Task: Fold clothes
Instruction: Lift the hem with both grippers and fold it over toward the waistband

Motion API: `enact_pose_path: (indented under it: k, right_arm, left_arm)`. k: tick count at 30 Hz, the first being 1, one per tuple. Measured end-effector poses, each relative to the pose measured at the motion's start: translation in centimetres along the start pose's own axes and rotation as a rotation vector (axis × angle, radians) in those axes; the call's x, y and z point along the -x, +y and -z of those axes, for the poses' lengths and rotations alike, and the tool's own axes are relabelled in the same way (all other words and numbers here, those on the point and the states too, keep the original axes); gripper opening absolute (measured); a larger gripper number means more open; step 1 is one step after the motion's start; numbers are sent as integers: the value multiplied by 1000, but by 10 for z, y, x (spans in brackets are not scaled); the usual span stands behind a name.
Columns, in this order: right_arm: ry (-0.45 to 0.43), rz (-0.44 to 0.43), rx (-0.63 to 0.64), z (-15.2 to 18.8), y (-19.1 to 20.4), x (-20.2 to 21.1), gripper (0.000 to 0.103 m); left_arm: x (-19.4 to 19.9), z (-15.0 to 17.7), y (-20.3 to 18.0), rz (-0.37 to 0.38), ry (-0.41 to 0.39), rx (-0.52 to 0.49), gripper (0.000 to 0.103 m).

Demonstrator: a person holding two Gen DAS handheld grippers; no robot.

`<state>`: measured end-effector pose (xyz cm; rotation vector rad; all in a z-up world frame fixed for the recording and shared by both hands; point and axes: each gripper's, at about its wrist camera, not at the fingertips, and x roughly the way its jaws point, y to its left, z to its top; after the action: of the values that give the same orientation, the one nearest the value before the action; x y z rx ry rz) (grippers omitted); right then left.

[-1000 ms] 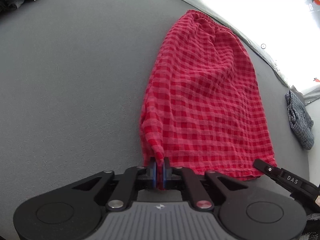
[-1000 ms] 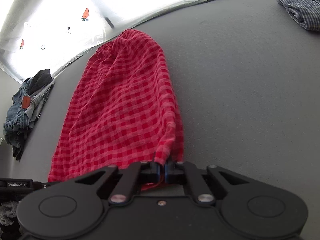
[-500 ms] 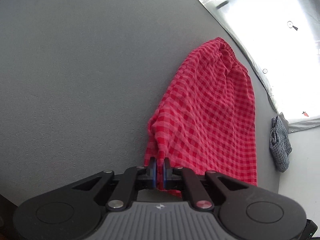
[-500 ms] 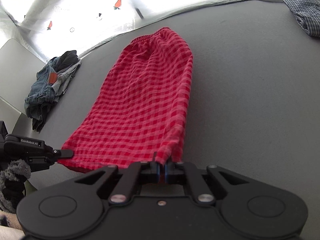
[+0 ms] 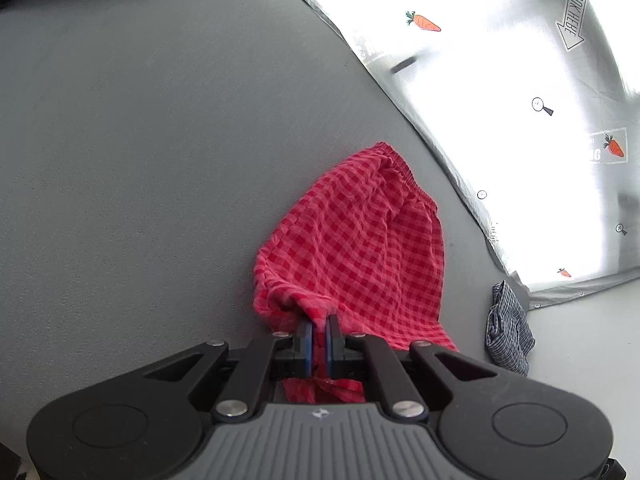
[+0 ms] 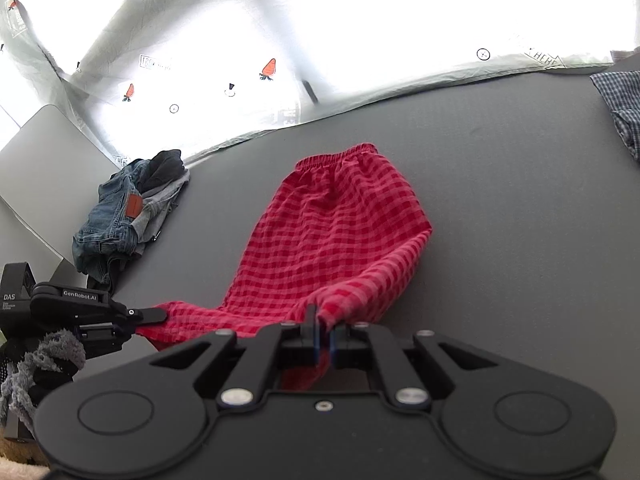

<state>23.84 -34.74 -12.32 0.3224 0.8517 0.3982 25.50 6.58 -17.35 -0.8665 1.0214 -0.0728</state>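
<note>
Red checked garment now lifted at the near hem, no more flat as one second before. Elastic waistband end resting on the grey table, far side, near the bright printed sheet. Left gripper clamped on one hem corner, cloth pinched between the blue pads. Right gripper clamped likewise on the other hem corner, fabric bunched in its closed jaws. In the right wrist view, left gripper visible at the left, holding its corner above the table edge.

Compared with half a second ago: both corners raised and carried forward, near part of the cloth hanging in a loose curve, only the far half on the table. Probably the start of folding hem to waistband. Next need, as a judgement: both corners moved together toward the waistband, at equal height, to avoid a skewed fold. Jeans pile and blue checked cloth well apart, not involved.
</note>
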Motion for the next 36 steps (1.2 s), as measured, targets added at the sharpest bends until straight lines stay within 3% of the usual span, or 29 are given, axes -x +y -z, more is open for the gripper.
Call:
enact_pose_path:
  k: [9, 16, 27, 36]
  right_arm:
    - [-65, -10, -54, -29, -6, -3, 5]
    - [-77, 0, -107, -54, -15, -23, 5]
    - [-47, 1, -177, -109, -39, -84, 5]
    - [26, 21, -269, -154, -69, -146, 6]
  left_arm:
    - [-3, -25, -24, 44, -28, -25, 7]
    - [-24, -49, -37, 18, -4, -43, 7]
    - [-70, -108, -53, 21, 11, -37, 7]
    - [-134, -163, -59, -6, 56, 4, 7]
